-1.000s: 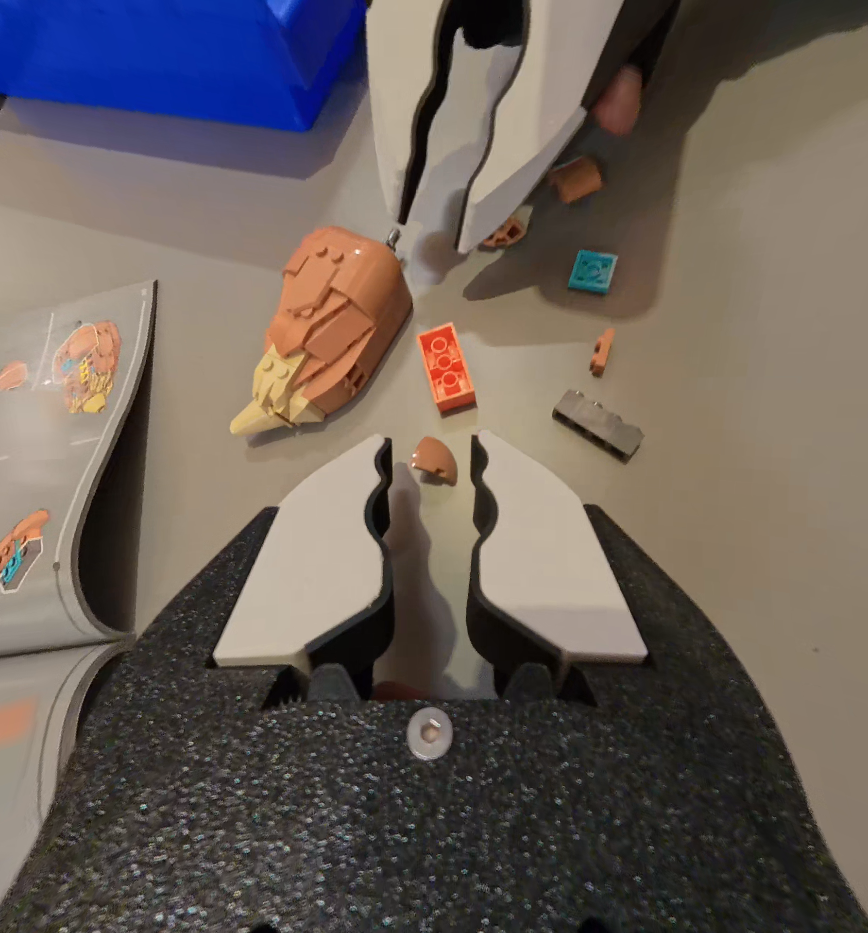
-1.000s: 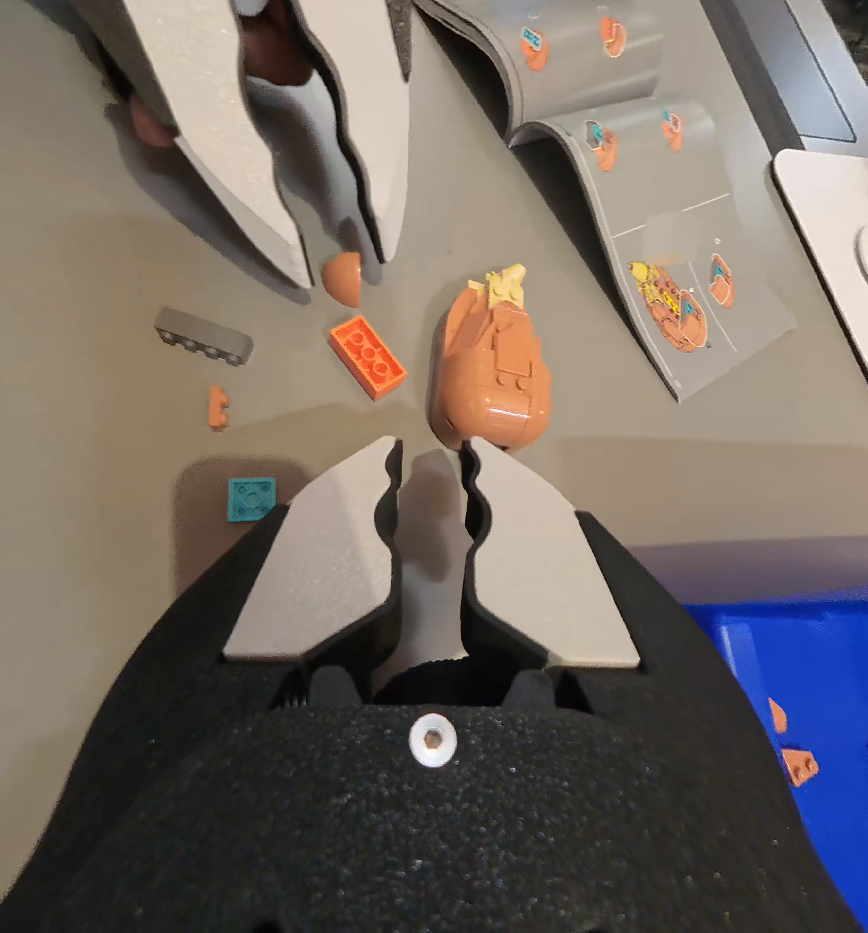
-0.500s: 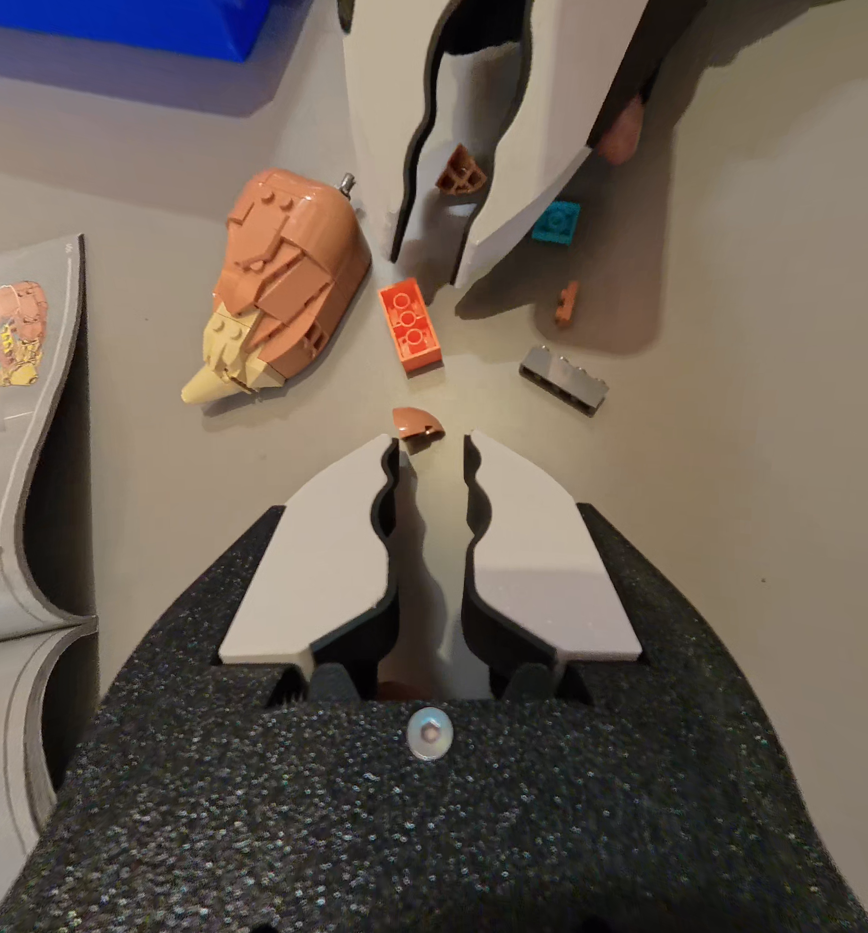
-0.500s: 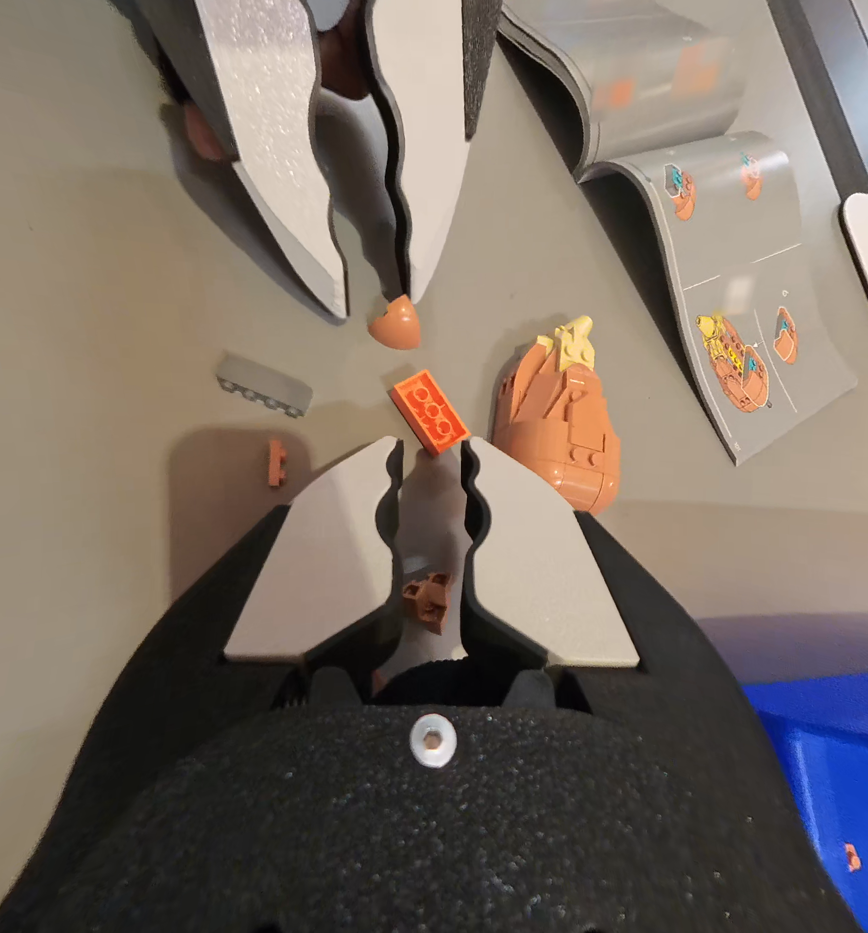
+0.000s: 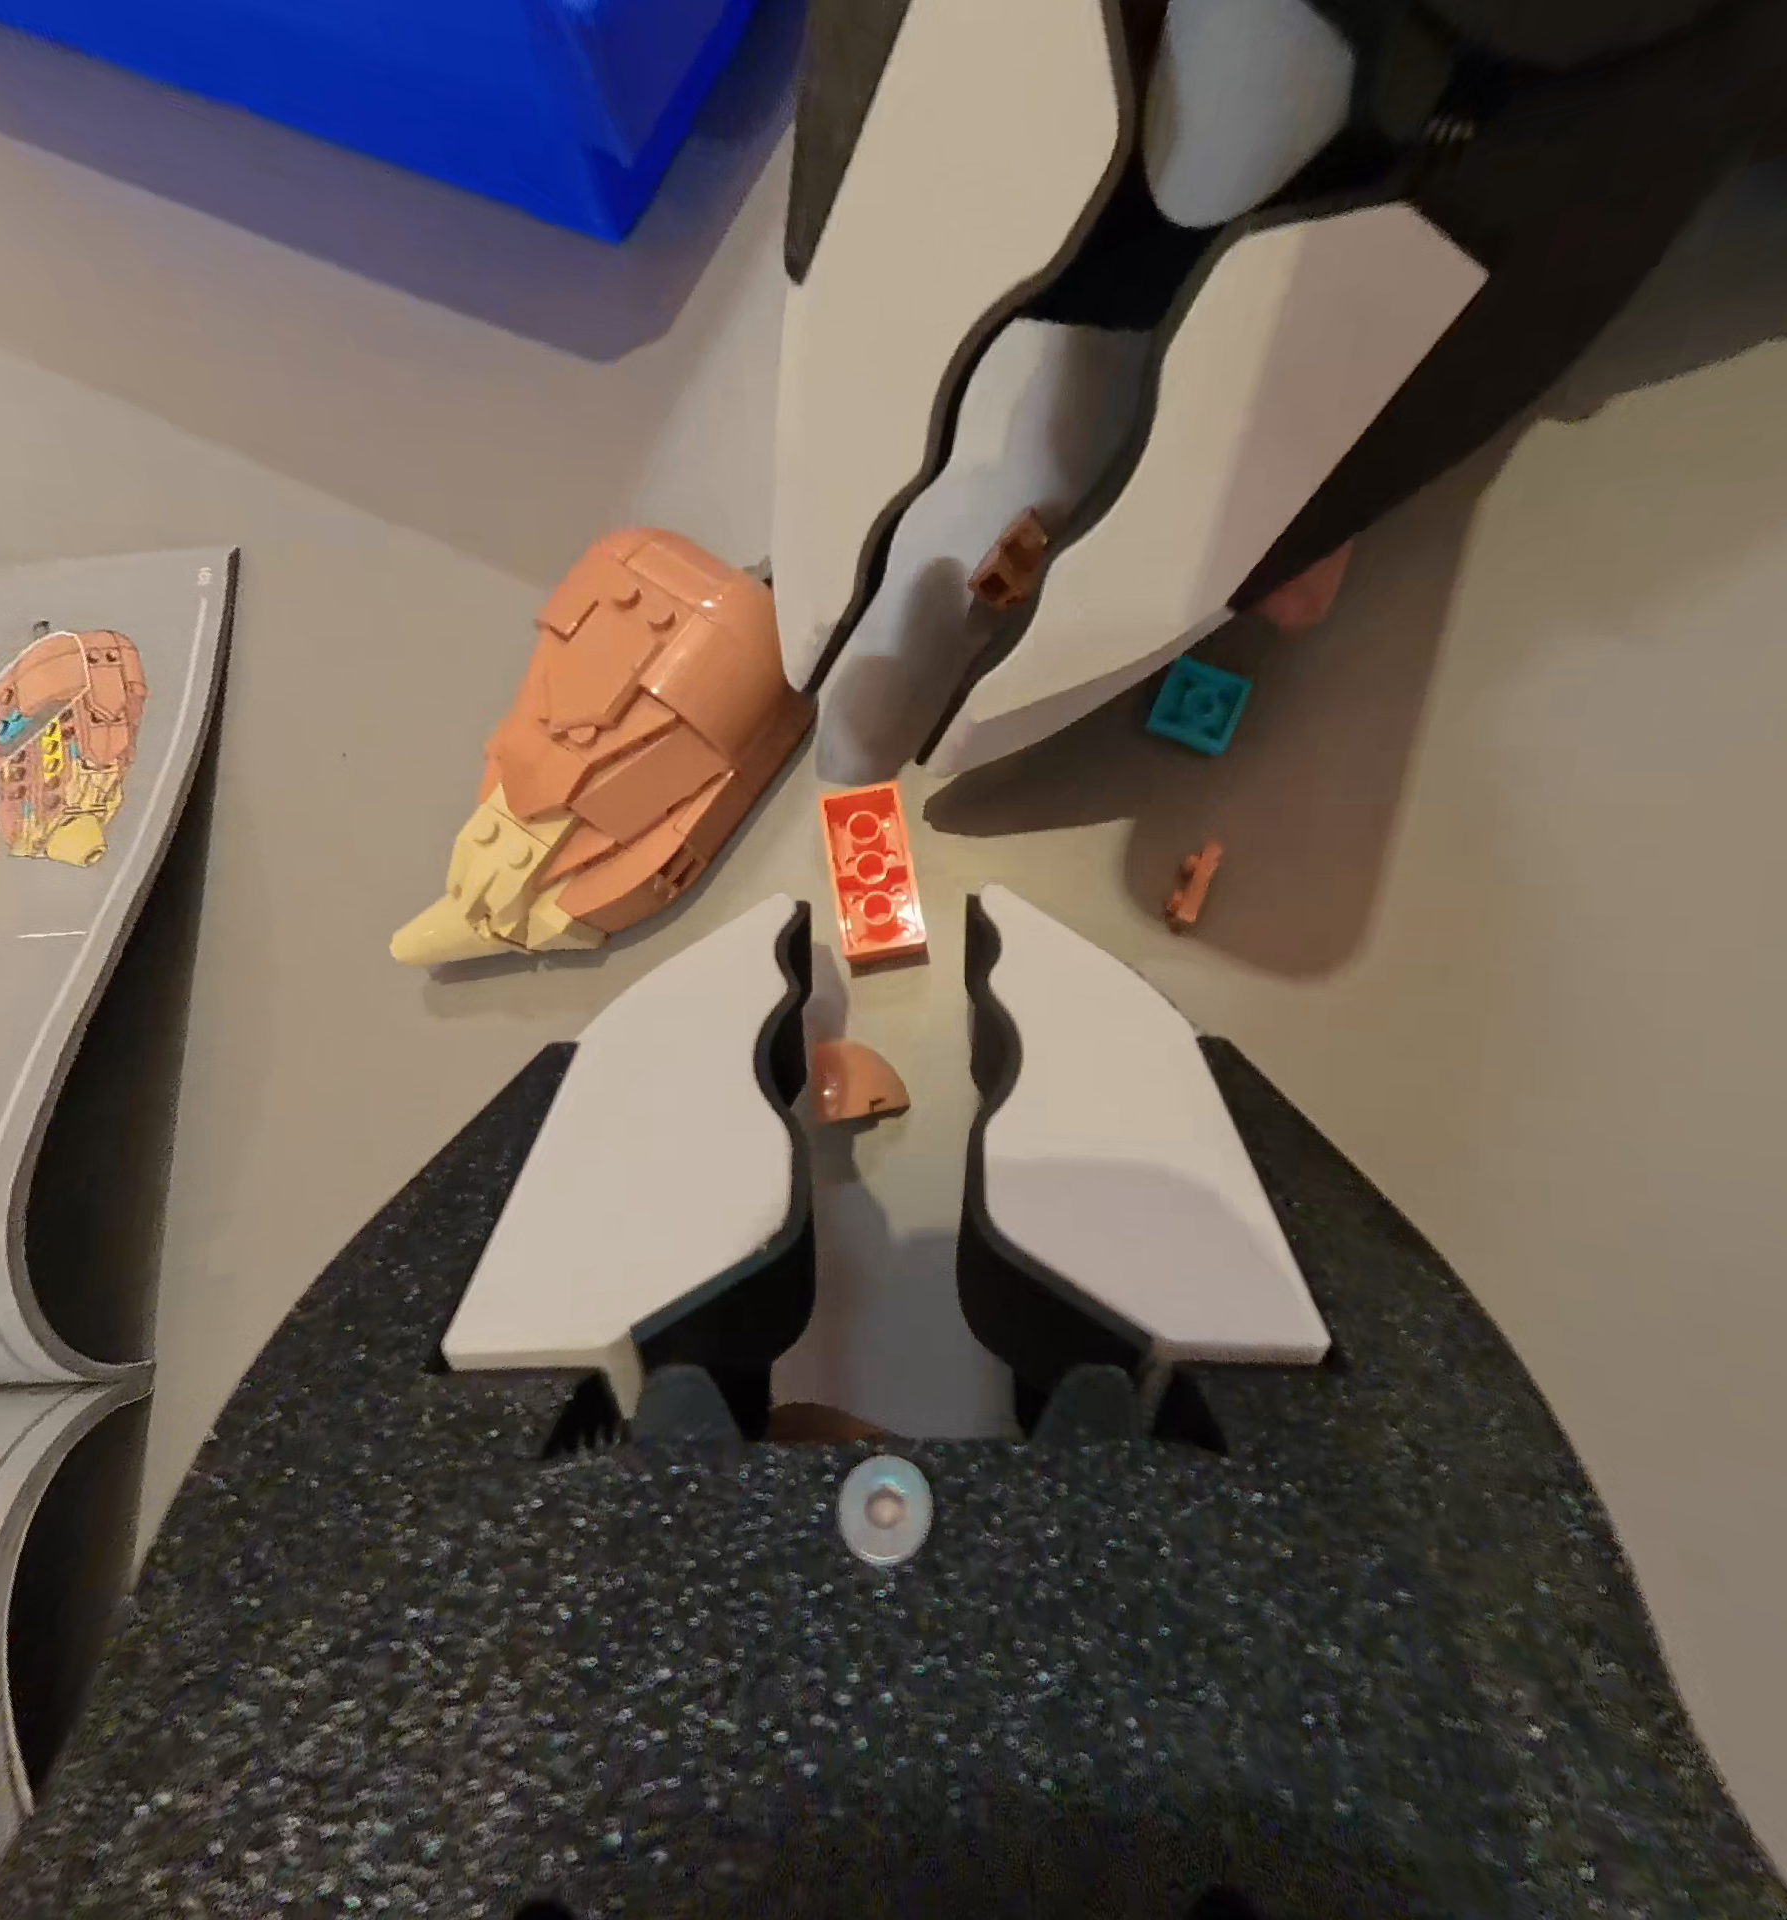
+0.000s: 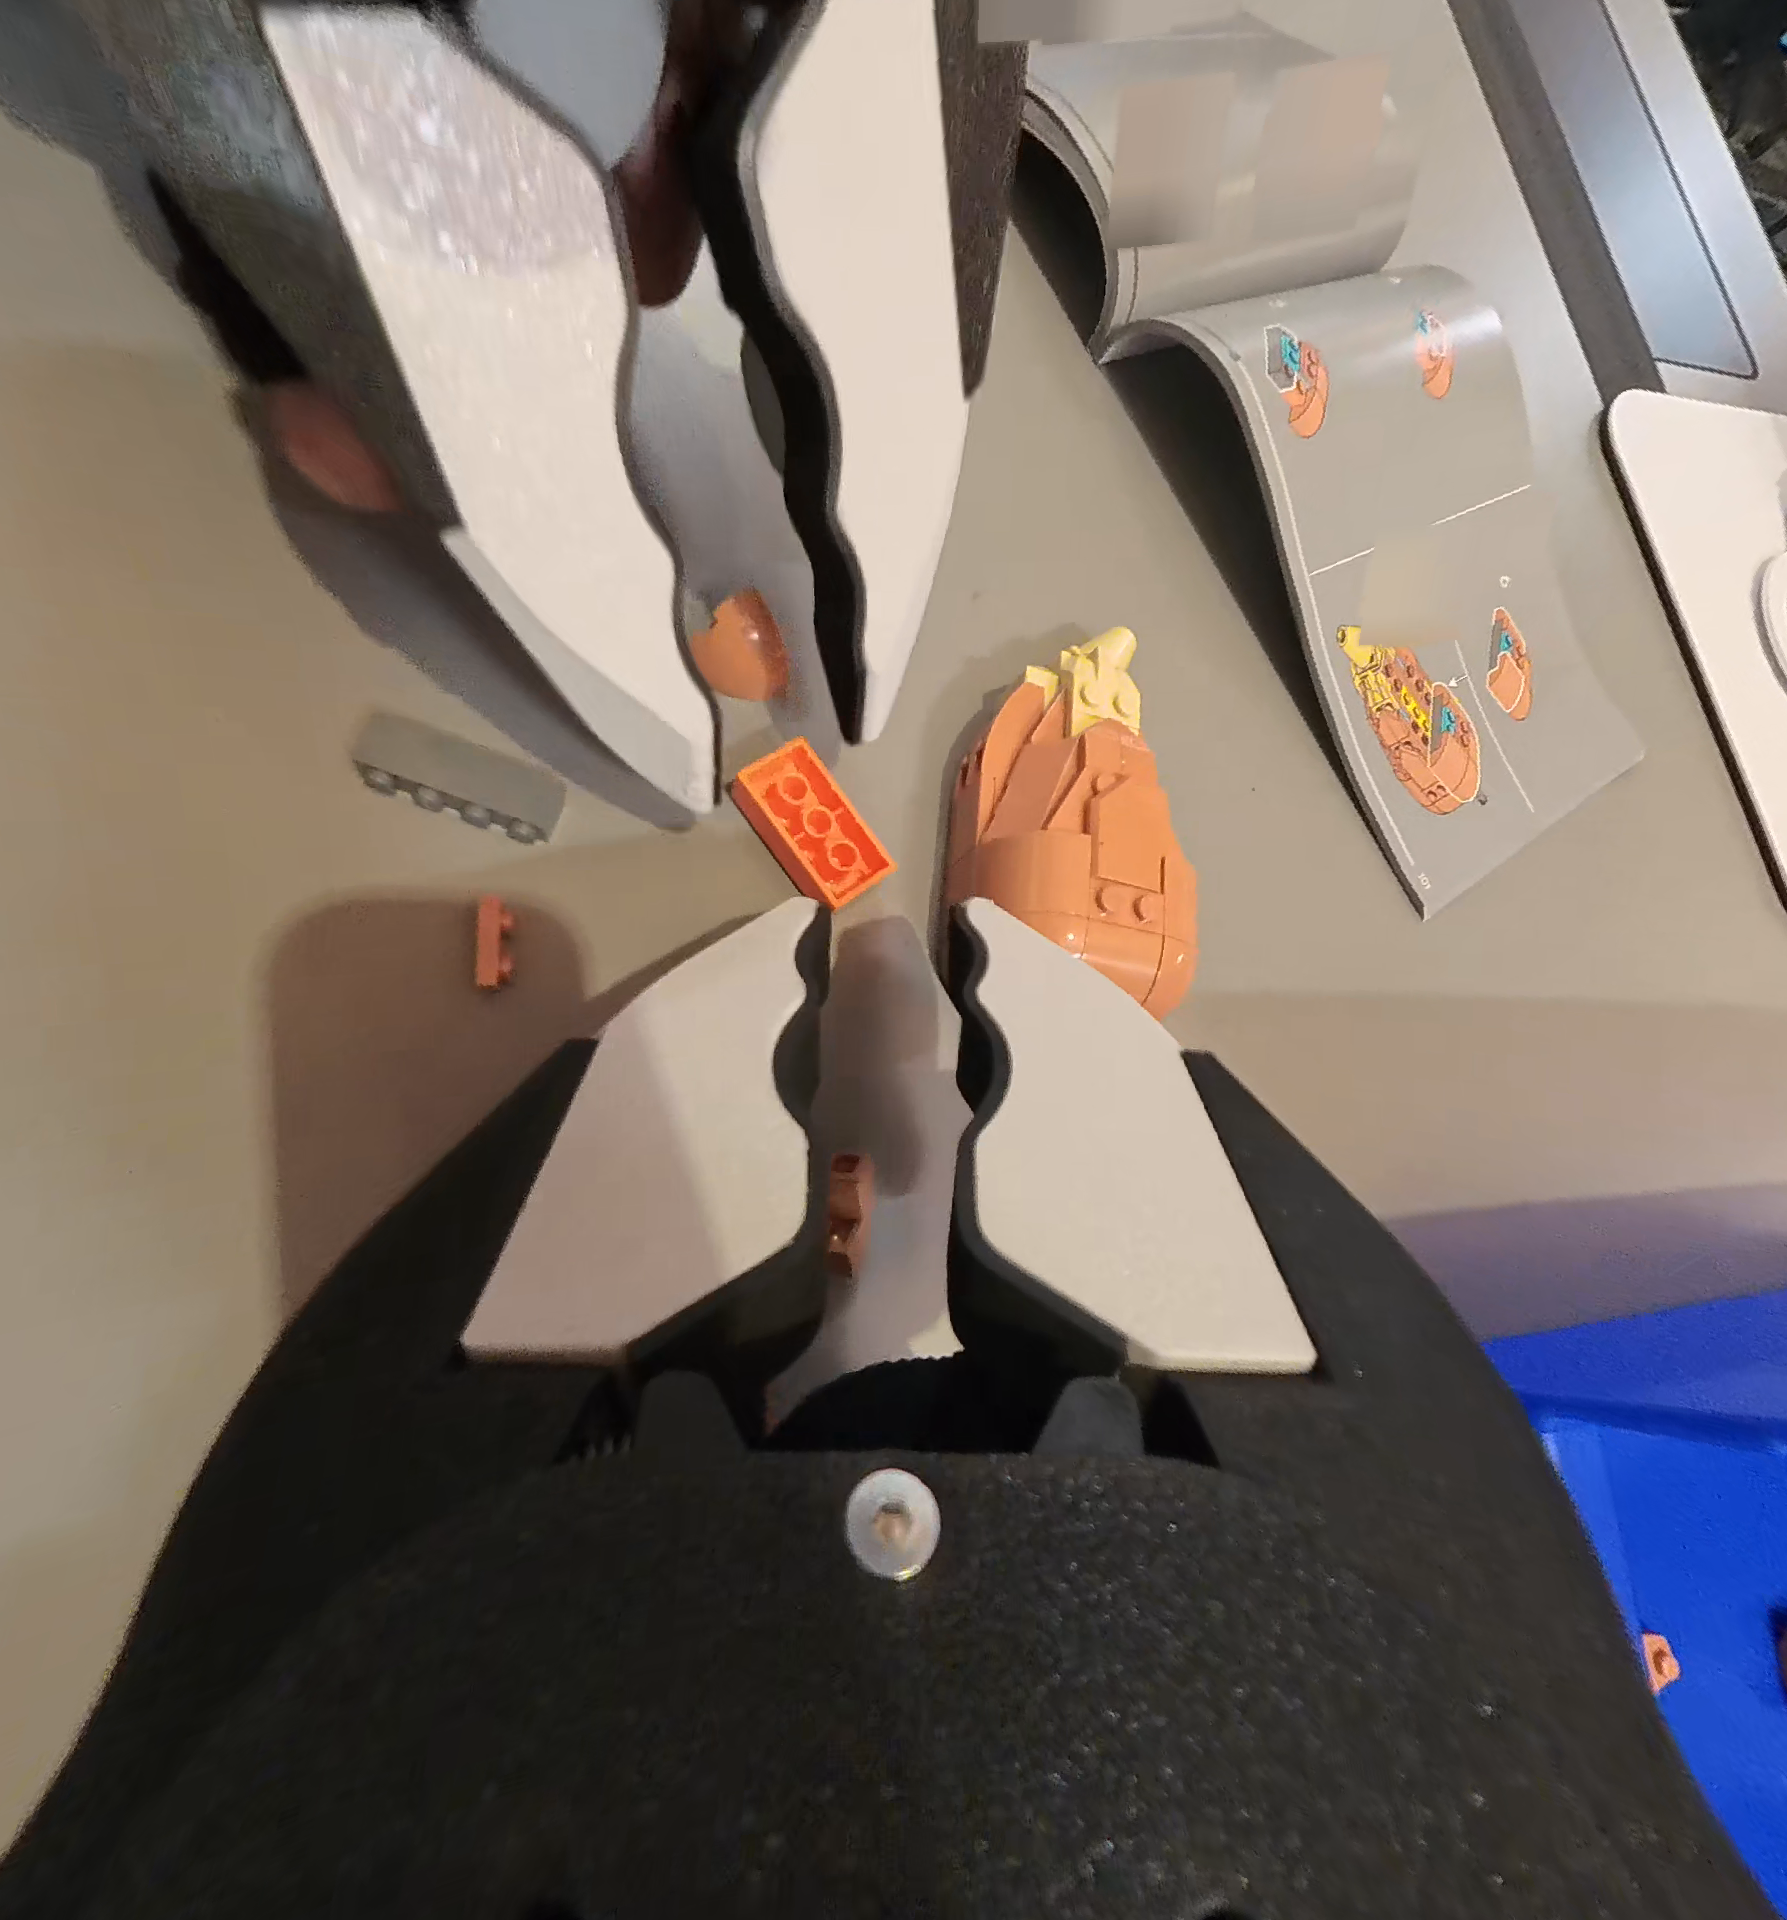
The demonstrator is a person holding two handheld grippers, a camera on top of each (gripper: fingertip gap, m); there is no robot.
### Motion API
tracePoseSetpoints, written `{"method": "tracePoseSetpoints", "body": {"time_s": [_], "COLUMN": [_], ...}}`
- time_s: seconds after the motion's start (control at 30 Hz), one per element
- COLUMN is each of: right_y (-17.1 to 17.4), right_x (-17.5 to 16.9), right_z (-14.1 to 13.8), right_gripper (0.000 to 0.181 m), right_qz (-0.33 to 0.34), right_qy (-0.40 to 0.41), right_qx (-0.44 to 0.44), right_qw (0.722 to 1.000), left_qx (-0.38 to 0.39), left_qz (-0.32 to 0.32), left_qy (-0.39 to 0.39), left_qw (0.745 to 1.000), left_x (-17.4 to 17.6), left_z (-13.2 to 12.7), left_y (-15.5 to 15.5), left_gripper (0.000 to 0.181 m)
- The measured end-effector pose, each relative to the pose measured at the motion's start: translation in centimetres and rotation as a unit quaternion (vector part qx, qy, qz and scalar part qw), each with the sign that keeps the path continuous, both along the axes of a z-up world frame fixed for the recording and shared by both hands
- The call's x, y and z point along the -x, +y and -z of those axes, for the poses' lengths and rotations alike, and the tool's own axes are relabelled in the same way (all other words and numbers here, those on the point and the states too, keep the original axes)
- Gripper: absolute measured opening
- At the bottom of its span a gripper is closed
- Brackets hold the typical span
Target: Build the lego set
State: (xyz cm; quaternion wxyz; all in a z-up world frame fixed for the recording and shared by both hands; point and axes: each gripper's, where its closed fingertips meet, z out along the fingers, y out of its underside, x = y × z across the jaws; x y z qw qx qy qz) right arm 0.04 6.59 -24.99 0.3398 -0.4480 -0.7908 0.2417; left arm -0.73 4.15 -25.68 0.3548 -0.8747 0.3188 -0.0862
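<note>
The partly built lego model [image 5: 624, 748], a rounded tan-brown plastic body with a pale yellow pointed end, lies on its side on the grey table [image 5: 1491, 1143], left of centre in the left wrist view. Just right of it lies a flat orange-red plate with three rings on its face [image 5: 873, 881].

The left gripper [image 5: 884, 914] has its jaws apart, with a small brown dome-shaped piece [image 5: 856, 1083] lying between its fingers, close against the left one; it looks unclamped. The right gripper [image 6: 884, 920] is likewise parted, and a small dark-brown bracket piece [image 6: 847, 1210] sits deep between its fingers against the left one; whether it is gripped or only resting there I cannot tell.

The step in hand looks like picking up the two small pieces. To do it well, centre each piece between the fingers before closing, press on flat sides rather than the dome's curve, which would likely squirt out, and keep the two grippers from knocking the model or the orange-red plate between them.

Farther out lie a teal square plate [image 5: 1198, 704], a tiny brown clip piece [image 5: 1193, 885] and a grey four-stud brick [image 6: 458, 777]. The open grey instruction booklet [image 5: 68, 831] sits at the left, a blue plastic bin [image 5: 401, 94] at the far left.
</note>
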Motion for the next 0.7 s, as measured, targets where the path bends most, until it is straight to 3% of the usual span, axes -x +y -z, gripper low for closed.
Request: {"method": "tracePoseSetpoints", "body": {"time_s": [0.03, 0.13, 0.33, 0.53, 0.7], "right_y": [0.0, 0.0, -0.3, -0.5, -0.1], "right_x": [0.0, 0.0, -0.2, 0.3, 1.0], "right_z": [0.0, -0.2, -0.8, -2.9, -5.6], "right_gripper": [0.021, 0.021, 0.023, 0.036, 0.040], "right_qz": [0.000, 0.000, -0.026, -0.061, -0.082], "right_qy": [0.000, 0.003, 0.027, 0.129, 0.259], "right_qx": [0.000, 0.001, -0.020, -0.092, -0.201], "right_qw": [1.000, 1.000, 0.999, 0.986, 0.941], "left_qx": [0.005, 0.020, 0.024, 0.020, 0.058], "left_qz": [-0.003, -0.017, -0.033, -0.048, -0.032], "left_qy": [0.012, 0.036, -0.005, -0.180, -0.408], "left_qw": [1.000, 0.999, 0.999, 0.982, 0.911], "left_x": [-0.1, 0.1, 0.2, 0.5, 0.9], "left_z": [0.4, 1.4, 1.1, -2.1, -5.9], "left_y": [0.1, 0.4, 0.8, 0.7, 0.1], "left_gripper": [0.028, 0.027, 0.018, 0.017, 0.017]}}
